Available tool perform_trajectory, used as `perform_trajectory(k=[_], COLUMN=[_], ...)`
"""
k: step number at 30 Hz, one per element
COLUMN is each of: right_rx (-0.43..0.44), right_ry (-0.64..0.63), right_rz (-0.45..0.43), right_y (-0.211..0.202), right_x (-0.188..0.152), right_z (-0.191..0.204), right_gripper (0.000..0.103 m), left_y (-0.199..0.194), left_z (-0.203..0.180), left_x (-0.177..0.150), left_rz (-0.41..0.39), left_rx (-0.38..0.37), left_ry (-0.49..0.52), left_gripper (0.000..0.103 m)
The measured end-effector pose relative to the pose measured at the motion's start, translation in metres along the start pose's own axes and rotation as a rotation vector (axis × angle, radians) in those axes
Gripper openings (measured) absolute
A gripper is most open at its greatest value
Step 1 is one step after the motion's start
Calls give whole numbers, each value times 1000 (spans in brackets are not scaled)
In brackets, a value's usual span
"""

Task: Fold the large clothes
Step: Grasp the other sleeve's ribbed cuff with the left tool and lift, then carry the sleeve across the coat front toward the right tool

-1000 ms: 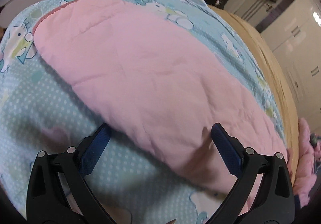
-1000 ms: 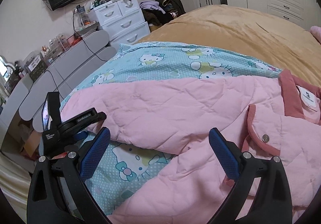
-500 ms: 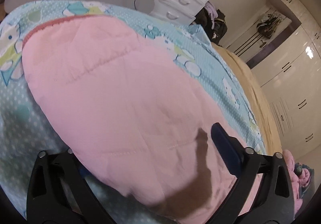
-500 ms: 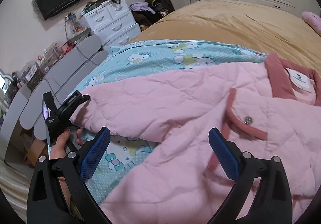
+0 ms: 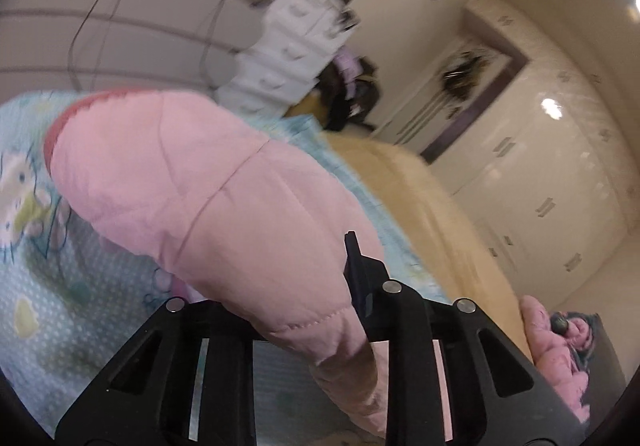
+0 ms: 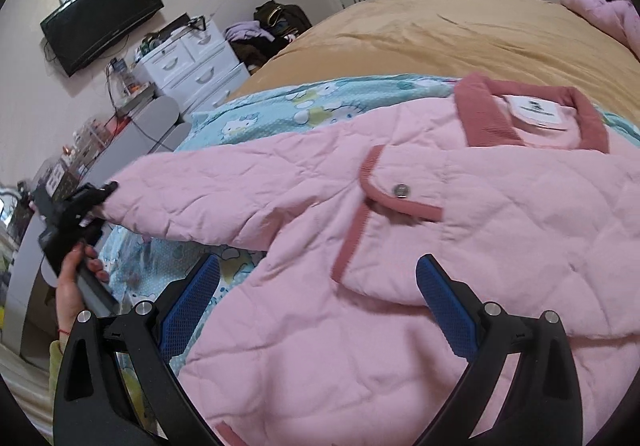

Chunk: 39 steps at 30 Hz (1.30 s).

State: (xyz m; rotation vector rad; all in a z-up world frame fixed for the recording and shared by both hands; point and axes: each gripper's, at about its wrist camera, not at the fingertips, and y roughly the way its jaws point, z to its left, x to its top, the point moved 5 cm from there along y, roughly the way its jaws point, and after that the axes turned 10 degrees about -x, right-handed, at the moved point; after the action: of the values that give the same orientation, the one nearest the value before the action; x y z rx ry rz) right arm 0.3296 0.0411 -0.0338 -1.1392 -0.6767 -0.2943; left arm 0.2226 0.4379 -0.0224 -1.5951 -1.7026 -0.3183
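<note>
**Left tongs grip sleeve, right tongs released**

Left tongs (image 6: 102, 192) clenched on sleeve (image 5: 208, 198) of pink quilted jacket (image 6: 420, 246). Right tongs (image 6: 316, 302) spread wide, hovering over jacket body, which lies ahead on cartoon-print blanket (image 6: 280, 106) on bed (image 6: 440, 34).

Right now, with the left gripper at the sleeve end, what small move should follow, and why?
Probably carry the sleeve inward across the jacket front. The left gripper is shut on the sleeve's end, which stretches out sideways, while the right gripper hovers open above the body.
</note>
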Motion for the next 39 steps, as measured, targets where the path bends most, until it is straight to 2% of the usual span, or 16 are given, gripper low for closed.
perform_trajectory(k=[9,15,24,30,39], right_rx=[-29,-25,-1,16,16], right_ry=[70,181,265,316,380], right_rz=[-51,-86,-128,-143,-165], right_y=[-59,-91,-124,-138,-158], right_x=[-9,-19,-32,-42,-55], right_z=[-59,-107,-149,-171,-206], right_gripper=[98,98,98,98,98], left_y=[-38,-62,-72,-72,-68], left_z=[-85,-148,-219,-256,-311], left_x=[-1,-14,-43,-70,-135], left_rz=[-59,-60,-24,9,76], left_rx=[-126,-197,-255,-293,-351], left_ry=[110,193,318,389,537], left_gripper=[13,13,13,13,13])
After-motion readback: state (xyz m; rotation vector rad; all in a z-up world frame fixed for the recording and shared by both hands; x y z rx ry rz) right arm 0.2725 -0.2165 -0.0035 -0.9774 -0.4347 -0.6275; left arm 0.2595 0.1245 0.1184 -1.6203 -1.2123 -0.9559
